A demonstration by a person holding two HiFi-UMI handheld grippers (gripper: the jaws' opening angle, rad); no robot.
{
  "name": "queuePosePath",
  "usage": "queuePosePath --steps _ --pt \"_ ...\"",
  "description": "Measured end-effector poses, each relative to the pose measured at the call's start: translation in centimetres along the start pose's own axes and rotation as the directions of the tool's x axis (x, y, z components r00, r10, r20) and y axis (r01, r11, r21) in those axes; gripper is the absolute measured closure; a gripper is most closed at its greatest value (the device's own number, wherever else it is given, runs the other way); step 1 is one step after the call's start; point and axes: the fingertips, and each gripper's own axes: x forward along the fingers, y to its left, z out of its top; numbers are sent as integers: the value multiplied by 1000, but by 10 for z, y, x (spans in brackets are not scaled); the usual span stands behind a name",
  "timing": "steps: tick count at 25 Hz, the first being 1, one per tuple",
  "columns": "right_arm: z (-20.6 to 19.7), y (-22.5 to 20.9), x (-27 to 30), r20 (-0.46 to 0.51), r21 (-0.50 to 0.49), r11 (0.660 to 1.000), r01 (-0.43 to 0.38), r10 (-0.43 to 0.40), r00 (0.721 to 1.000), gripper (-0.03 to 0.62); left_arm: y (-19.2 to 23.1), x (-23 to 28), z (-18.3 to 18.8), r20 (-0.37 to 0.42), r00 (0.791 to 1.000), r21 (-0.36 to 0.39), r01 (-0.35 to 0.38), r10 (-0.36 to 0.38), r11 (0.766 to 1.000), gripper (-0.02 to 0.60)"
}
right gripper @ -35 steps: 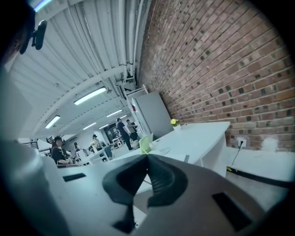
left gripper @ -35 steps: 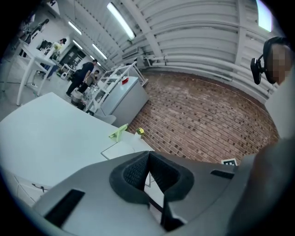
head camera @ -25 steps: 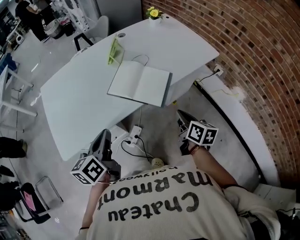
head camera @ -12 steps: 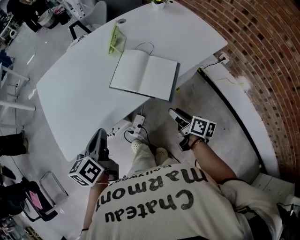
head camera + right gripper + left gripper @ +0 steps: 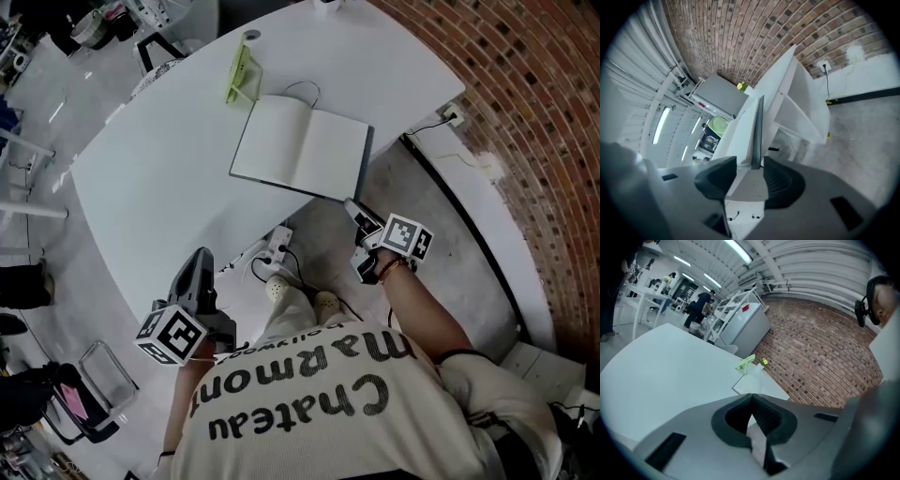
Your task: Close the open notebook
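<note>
While the open notebook with white pages and a dark cover [image 5: 300, 150] lies flat on the white curved counter [image 5: 159, 178], close to the edge on the person's side, the right gripper [image 5: 354, 208] is held just below the notebook's near right corner. In the right gripper view its 2 fingers [image 5: 783, 180] are seen apart, and they have just been closing a little. The dark edge of the notebook's cover [image 5: 757, 126] stands in the gap between them, but it cannot be told whether it is touched on either side. The left gripper [image 5: 200, 258] is held well apart from the notebook, lower at the left, near the counter's edge. Its 2 fingers [image 5: 768, 416] are brought together at the tips, and nothing is held between them. A light green plastic stand [image 5: 239, 73] is placed just beyond the notebook's far left corner. A red brick wall [image 5: 525, 112] is seen at the right.
</note>
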Motion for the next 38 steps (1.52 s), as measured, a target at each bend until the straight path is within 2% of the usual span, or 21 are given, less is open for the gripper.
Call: queuePosePath --steps 5,12,22,29,33,38 --pt "2 -3 9 20 68 995 67 -68 997 461 10 7 13 1 1000 -8 15 -15 1000 580" --pt "7 6 3 31 92 989 119 -122 992 530 13 14 35 15 999 1 52 -52 999 580" --pt "15 28 -6 54 61 981 182 -185 981 545 24 10 71 53 994 17 90 -91 996 580" --pt "20 38 -10 142 75 965 253 -262 955 548 40 4 87 86 991 30 101 -103 994 580" --pt "26 58 -13 204 86 970 228 -241 949 551 47 -4 94 103 990 35 94 -97 995 580" --pt "32 89 -11 229 5 982 187 -183 956 553 52 -12 99 122 988 30 91 -94 995 580"
